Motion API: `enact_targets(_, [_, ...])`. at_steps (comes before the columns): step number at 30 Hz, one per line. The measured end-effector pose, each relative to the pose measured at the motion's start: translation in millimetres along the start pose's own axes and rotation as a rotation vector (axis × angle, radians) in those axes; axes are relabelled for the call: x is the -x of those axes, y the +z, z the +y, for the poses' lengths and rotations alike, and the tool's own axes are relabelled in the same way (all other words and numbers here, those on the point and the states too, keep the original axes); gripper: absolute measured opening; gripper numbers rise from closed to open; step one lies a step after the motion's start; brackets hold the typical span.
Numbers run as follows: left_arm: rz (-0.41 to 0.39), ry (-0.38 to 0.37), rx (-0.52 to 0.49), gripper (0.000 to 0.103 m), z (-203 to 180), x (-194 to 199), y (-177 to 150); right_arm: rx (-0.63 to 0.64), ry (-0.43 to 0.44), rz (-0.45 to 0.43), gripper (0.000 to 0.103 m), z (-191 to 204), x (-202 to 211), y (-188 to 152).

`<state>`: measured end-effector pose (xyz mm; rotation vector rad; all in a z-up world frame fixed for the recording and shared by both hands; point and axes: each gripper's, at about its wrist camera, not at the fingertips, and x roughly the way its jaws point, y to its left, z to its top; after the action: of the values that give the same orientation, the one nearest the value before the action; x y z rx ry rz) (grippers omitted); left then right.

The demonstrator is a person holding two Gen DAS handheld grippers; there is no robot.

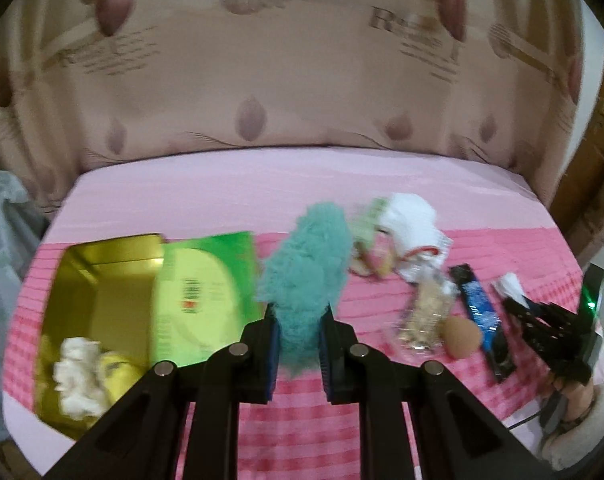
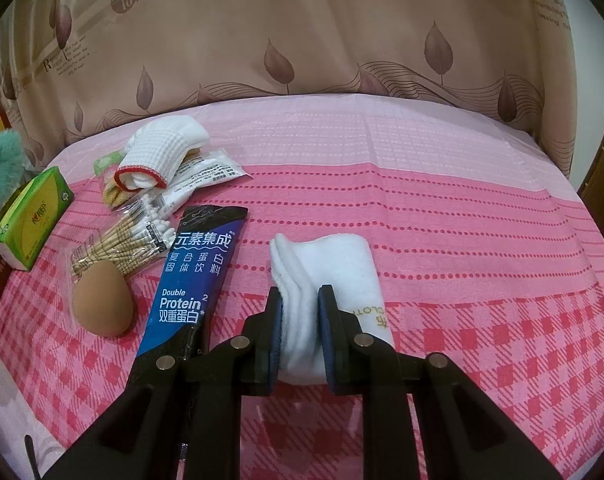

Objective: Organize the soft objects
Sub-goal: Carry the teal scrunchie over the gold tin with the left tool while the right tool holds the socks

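Note:
My left gripper (image 1: 300, 322) is shut on a fluffy teal plush (image 1: 305, 272), which it holds lifted above the pink checked cloth; the plush also shows at the far left of the right wrist view (image 2: 0, 168). A gold tin (image 1: 98, 312) lies open at the left with a white crumpled soft piece (image 1: 78, 376) and a yellow item inside. My right gripper (image 2: 300, 304) is shut on a folded white towel (image 2: 333, 276) that rests on the cloth. A white knitted glove with a red cuff (image 2: 158, 156) lies farther back.
A green tissue box (image 1: 206, 296) stands beside the tin. A cotton swab packet (image 2: 122, 236), a brown egg-shaped sponge (image 2: 102, 304), a blue protein sachet (image 2: 194, 276) and a white wipes packet (image 2: 210, 172) lie on the cloth. A leaf-print curtain (image 2: 302, 40) hangs behind.

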<state>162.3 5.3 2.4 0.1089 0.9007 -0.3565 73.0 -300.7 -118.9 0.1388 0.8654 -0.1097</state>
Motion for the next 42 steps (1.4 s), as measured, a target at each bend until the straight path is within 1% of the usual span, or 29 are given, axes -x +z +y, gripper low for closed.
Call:
enact_targets(3, [-0.008,0.050,0.025,0.016,23,8,0,0.003,-0.003,0.000,0.017,0,0,0])
enact_targets(5, [-0.010,0.090,0.051,0.016,45,12,-1,0.004,-0.004,0.000,0.017,1,0,0])
enact_targets(9, [-0.005,0.158,0.092,0.016,81,13,-4,0.008,-0.008,0.001,0.017,1,-1,1])
enact_targets(11, [0.006,0.195,0.121,0.016,102,10,-5,0.011,-0.010,0.001,0.017,2,-1,1])
enact_targets(15, [0.042,0.245,0.187,0.016,139,-2,-13,0.015,-0.014,0.002,0.017,3,-1,1])
enact_targets(20, [0.084,0.303,0.218,0.016,173,-19,-18,0.019,-0.020,0.002,0.018,4,0,1])
enact_targets(28, [0.139,0.358,0.234,0.017,203,-46,-18,0.022,-0.026,0.003,0.018,5,0,0])
enact_targets(35, [0.174,0.363,0.263,0.017,218,-62,-23,0.026,-0.033,0.003,0.018,7,0,0])
enact_targets(37, [0.179,0.363,0.271,0.019,220,-65,-25,0.030,-0.039,0.004,0.018,8,0,0])
enact_targets(39, [0.187,0.369,0.277,0.020,222,-67,-26,0.038,-0.046,0.005,0.019,9,0,0])
enact_targets(42, [0.191,0.372,0.283,0.025,226,-68,-26,0.051,-0.055,0.007,0.020,10,0,0])
